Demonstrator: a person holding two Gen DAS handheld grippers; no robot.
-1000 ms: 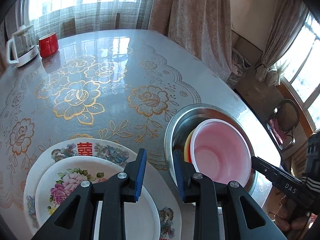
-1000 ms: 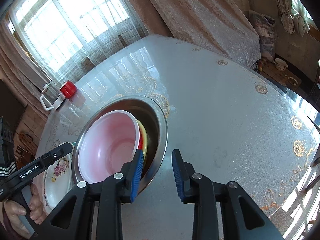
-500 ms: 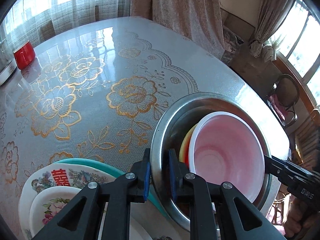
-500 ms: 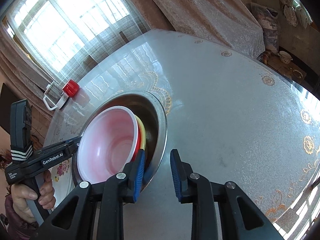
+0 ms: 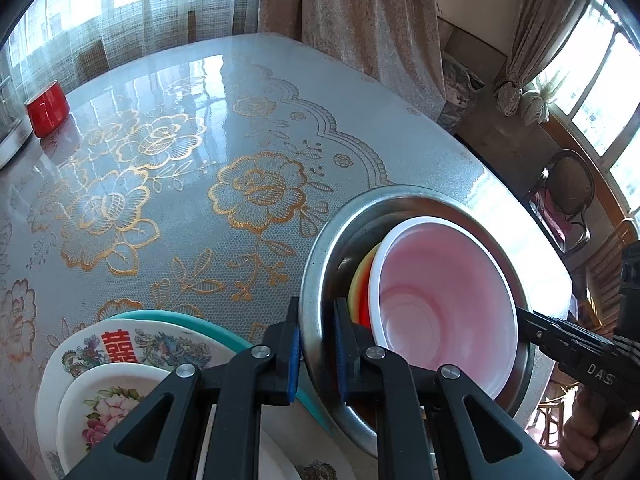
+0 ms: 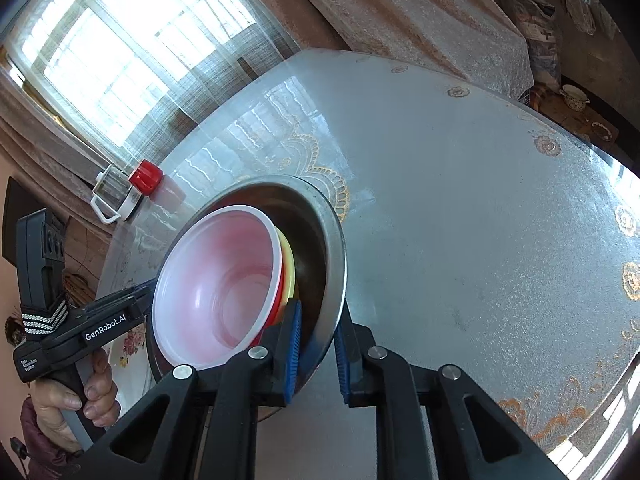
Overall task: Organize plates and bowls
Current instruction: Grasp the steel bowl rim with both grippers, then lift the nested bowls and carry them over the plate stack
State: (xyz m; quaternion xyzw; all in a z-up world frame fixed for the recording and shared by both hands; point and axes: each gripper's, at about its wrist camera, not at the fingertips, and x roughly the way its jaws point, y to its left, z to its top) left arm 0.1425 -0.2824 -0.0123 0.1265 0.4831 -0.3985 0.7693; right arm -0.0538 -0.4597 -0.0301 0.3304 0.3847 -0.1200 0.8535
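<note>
The metal basin stands on the worktop, its rim between the jaws of both grippers, at opposite sides. Nested bowls lie tilted in it. Left of the left jaws lies a stack of plates. Far beyond, a mug stands beside a jug.

Black claw, blue pads, silver screws, maroon sleeve

Daylight pours through sheer-curtained windows behind the glossy, gold-flowered surface. Beige drapes hang beyond it; a dark wooden chair stands beside another window.
</note>
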